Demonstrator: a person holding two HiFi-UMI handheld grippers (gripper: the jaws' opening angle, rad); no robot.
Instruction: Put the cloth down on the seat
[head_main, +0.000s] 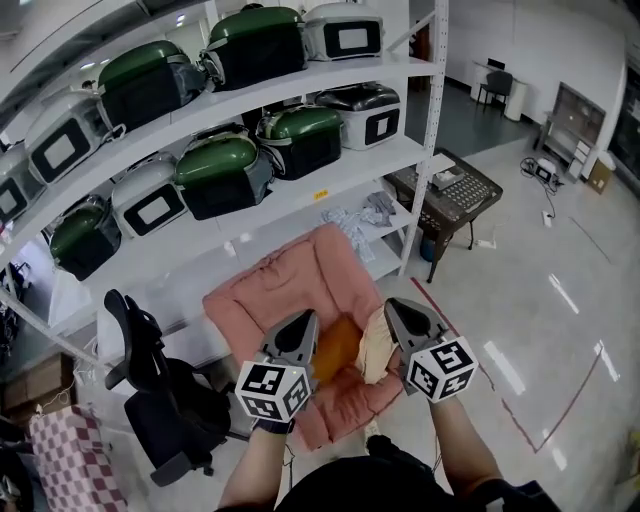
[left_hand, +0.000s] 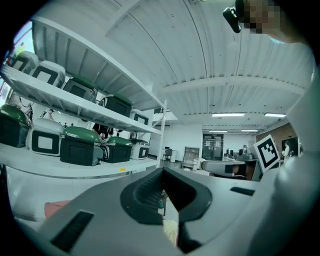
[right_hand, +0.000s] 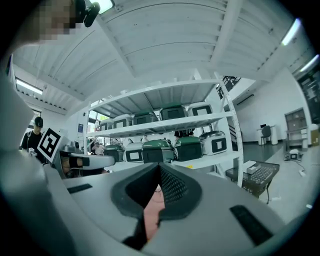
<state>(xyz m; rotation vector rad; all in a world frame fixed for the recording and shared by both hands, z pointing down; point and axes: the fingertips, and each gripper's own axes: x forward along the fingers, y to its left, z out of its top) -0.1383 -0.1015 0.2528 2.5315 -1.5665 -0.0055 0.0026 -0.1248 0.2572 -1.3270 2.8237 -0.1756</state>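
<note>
Shelving (head_main: 330, 180) of white metal fills the far side, its boards crowded with green and white lidded appliances (head_main: 215, 175). Below it a pink armchair (head_main: 270, 290) stands on a glossy grey floor (head_main: 540, 330) with a red line (head_main: 520, 415) marked across it. A black office chair (head_main: 150, 390) is to the armchair's left, with a red-checked fabric (head_main: 65, 455) in the corner beyond it. A dark mesh table (head_main: 450, 190) sits past the shelf post on the right.

Both forearms reach out from the bottom of the head view, side by side and near each other above the armchair's front edge. The left gripper (head_main: 312, 320) and right gripper (head_main: 390, 305) point level, away from the person, their marker cubes toward the camera. Each gripper view shows the jaws drawn together, leaving only a thin slit.

An orange and cream cloth (head_main: 340, 350) hangs between the two grippers, one end pinched by each. It sags over the seat cushion, and whether it touches the cushion cannot be told. A pale scrap of it shows low in the left gripper view.
</note>
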